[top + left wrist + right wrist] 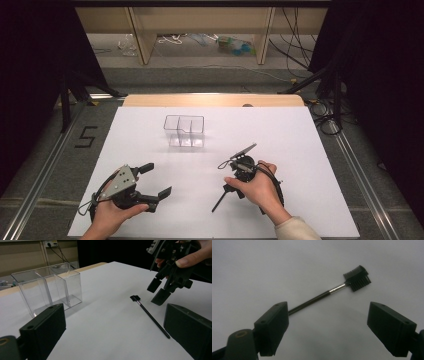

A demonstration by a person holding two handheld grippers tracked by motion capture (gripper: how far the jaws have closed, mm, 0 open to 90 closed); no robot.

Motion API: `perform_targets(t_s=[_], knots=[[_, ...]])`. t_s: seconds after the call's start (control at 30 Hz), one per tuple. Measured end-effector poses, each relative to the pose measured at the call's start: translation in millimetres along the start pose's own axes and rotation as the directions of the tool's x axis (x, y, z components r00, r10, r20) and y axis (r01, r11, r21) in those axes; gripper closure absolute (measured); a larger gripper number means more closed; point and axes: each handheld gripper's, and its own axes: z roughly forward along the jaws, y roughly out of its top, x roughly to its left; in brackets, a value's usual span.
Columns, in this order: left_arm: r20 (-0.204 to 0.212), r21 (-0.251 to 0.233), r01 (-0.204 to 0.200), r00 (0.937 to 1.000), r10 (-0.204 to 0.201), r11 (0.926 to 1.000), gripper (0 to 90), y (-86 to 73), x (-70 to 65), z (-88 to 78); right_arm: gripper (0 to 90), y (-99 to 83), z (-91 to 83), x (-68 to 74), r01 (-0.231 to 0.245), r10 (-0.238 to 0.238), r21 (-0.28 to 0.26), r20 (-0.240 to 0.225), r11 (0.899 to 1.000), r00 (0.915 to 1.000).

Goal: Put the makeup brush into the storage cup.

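Brush (325,294): black, thin handle, comb-and-bristle head, flat on white table (300,150), near the front edge, well apart from clear bin (184,131) farther back. Right gripper (231,189): over the brush, pointing down, jaws wide apart either side of the handle, nothing held. Left gripper (152,181): resting left of the brush, jaws wide apart, empty, aimed toward it
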Motion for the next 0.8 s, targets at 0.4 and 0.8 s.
perform_targets(t_s=[0.4, 0.8], knots=[[0.003, 0.002, 0.001, 1.0000, -0.001, 1.0000, 4.3, -0.4, 0.2, 0.2, 18.4, 13.0, 19.9, 2.5, -0.066, 0.067, 0.095, -0.002, 0.993, 0.9978], [0.002, 0.004, -0.001, 1.0000, 0.001, 1.0000, 4.5, -0.4, 0.0, 0.3, 18.5, 15.8, 28.9, 6.3, -0.068, 0.067, 0.118, 0.008, 0.991, 0.9977]])
